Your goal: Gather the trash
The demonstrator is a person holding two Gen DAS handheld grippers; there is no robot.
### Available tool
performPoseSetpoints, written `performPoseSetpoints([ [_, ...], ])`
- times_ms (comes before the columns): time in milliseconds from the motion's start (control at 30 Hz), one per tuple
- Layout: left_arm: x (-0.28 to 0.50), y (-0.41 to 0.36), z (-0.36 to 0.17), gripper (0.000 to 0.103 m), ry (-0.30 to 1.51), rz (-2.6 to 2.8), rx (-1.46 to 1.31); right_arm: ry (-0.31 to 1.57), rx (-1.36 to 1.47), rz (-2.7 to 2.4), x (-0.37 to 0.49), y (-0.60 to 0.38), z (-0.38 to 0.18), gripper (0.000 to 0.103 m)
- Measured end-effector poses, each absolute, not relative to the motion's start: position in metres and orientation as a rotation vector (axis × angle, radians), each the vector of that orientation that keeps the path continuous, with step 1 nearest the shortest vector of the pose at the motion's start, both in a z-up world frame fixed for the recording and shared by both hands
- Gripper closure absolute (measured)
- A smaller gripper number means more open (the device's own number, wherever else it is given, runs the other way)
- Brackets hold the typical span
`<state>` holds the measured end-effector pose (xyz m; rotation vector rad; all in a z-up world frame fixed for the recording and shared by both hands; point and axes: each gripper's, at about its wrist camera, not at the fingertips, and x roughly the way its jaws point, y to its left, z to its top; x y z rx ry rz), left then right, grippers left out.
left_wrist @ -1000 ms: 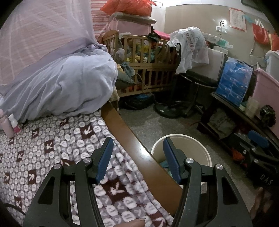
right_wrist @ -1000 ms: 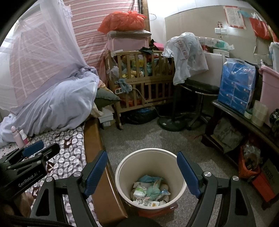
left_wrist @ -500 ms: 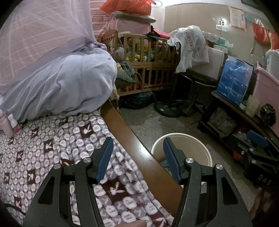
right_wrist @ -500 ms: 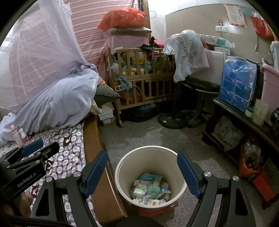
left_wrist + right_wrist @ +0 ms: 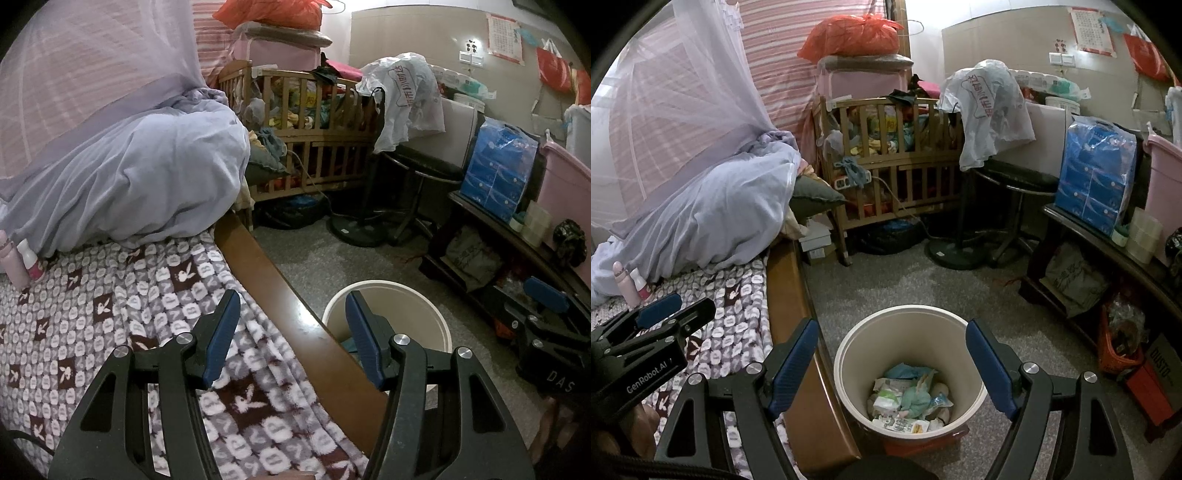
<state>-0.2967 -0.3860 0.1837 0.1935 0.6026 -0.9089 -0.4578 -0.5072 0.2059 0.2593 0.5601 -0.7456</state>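
Note:
A cream trash bin [image 5: 849,354] stands on the floor beside the bed, with crumpled wrappers and paper trash [image 5: 908,398] inside. It also shows in the left wrist view [image 5: 388,291], partly behind the bed rail. My right gripper [image 5: 892,354] is open and empty, held above the bin. My left gripper [image 5: 291,328] is open and empty, held over the bed's edge, and shows in the right wrist view [image 5: 661,314]. Two small pink and white bottles [image 5: 22,262] stand on the patterned blanket [image 5: 92,314] at the far left.
A wooden bed rail [image 5: 280,295] runs between bed and bin. A lavender quilt [image 5: 140,177] and mosquito net lie on the bed. A wooden crib [image 5: 894,155], a black stool [image 5: 1012,181], a fan base and a dark low shelf [image 5: 1108,258] with blue tissue packs ring the floor.
Both grippers stay open and empty. The views have shifted only slightly, the right one a little closer over the bin.

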Motion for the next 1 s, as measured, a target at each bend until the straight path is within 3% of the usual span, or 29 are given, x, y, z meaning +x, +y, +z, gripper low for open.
performPoseSetpoints([
  [1000, -0.29, -0.382, 0.178, 0.045, 0.612, -0.911, 0.205, 0.58, 0.267, -0.74, -0.46, -0.512, 0.195, 0.023],
])
